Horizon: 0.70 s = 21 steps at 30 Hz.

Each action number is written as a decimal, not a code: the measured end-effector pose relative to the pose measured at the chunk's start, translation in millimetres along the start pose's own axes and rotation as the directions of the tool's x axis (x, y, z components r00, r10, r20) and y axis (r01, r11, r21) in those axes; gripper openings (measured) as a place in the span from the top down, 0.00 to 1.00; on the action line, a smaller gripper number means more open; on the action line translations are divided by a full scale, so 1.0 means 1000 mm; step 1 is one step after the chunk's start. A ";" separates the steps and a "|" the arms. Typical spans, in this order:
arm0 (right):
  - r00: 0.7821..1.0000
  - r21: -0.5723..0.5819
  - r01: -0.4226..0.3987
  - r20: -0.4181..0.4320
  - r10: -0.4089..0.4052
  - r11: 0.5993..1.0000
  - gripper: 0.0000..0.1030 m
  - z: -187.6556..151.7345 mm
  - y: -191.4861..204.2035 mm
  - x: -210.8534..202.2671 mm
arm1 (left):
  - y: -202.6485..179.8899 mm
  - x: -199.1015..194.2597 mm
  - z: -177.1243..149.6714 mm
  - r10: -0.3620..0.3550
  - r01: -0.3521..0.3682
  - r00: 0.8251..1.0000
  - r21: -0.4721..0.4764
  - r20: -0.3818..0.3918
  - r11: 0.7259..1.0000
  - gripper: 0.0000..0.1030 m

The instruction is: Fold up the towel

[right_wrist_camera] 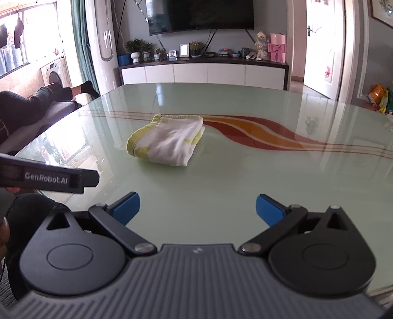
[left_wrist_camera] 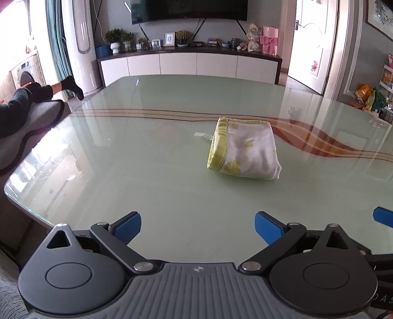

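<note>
The towel (left_wrist_camera: 244, 148), white with yellow-green trim and pale yellow patches, is lying already folded into a compact, several-layered packet on the glass surface (left_wrist_camera: 152, 176), near its middle and beside the red-and-orange swirl printed under the glass. A small white tag (left_wrist_camera: 202, 135) is projecting from its left edge. The left hand-held gripper (left_wrist_camera: 197, 227) is being held low at the near edge with its blue pads spread wide and nothing between them; the right hand-held gripper (right_wrist_camera: 197, 208) is likewise being held spread and empty, well short of the towel (right_wrist_camera: 167, 142).

The task is judged to be at or near completion. If a further fold is wanted, the packet is best being pinched at two corners of one short edge, through all layers, then lifted only slightly and carried over so that the hemmed edges are aligned; the smooth glass is likely to let the cloth slide, so dragging is being avoided.

Beyond the surface, a long white cabinet (left_wrist_camera: 189, 65) is standing under a wall-mounted television (left_wrist_camera: 189, 9), with potted plants, photo frames and a pink gift box on it. A sofa with a reclining person's legs is visible at the left, a white door at the right.
</note>
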State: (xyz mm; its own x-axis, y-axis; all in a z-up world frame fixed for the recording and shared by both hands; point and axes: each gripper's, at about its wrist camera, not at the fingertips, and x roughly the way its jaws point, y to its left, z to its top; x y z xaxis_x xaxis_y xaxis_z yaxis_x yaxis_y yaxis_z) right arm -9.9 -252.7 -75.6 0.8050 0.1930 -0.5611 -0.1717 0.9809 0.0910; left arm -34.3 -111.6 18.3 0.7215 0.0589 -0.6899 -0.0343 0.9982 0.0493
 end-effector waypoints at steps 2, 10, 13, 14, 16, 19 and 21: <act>1.000 0.006 0.016 -0.002 -0.016 1.000 0.00 -0.001 0.001 -0.001 | 0.003 -0.005 0.000 -0.002 0.002 1.000 0.001 -0.001 1.000 0.01; 0.999 0.013 0.034 -0.003 -0.034 0.999 0.00 -0.003 0.008 -0.001 | 0.006 -0.009 -0.002 0.000 0.000 1.000 -0.006 -0.003 1.000 0.01; 0.999 0.002 0.035 -0.004 -0.035 0.999 0.00 -0.004 0.011 -0.001 | 0.006 -0.009 -0.003 -0.005 0.005 1.000 -0.004 -0.004 1.000 0.01; 0.999 -0.001 0.036 -0.004 -0.036 0.999 0.00 -0.004 0.012 -0.001 | 0.006 -0.009 -0.004 -0.010 0.010 1.000 -0.003 -0.006 1.000 0.01; 0.999 -0.004 0.038 -0.004 -0.038 0.999 0.00 -0.004 0.013 0.000 | 0.005 -0.008 -0.005 -0.012 0.012 1.000 -0.003 -0.009 1.000 0.01; 0.999 -0.007 0.046 -0.005 -0.046 0.999 0.00 -0.003 0.014 0.000 | 0.006 -0.008 -0.006 -0.013 0.013 1.000 -0.002 -0.012 1.000 0.01; 0.999 -0.005 0.051 -0.008 -0.051 0.999 0.00 -0.003 0.014 0.001 | 0.005 -0.006 -0.006 -0.016 0.016 1.000 -0.005 -0.019 1.000 0.01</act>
State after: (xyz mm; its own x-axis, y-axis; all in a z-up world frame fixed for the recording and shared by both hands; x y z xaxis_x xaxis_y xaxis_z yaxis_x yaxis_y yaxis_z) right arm -13.4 -238.8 -77.2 0.8084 0.1422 -0.5712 -0.1331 0.9894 0.0579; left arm -43.2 -107.2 18.4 0.7088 0.0431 -0.7040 -0.0266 0.9991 0.0344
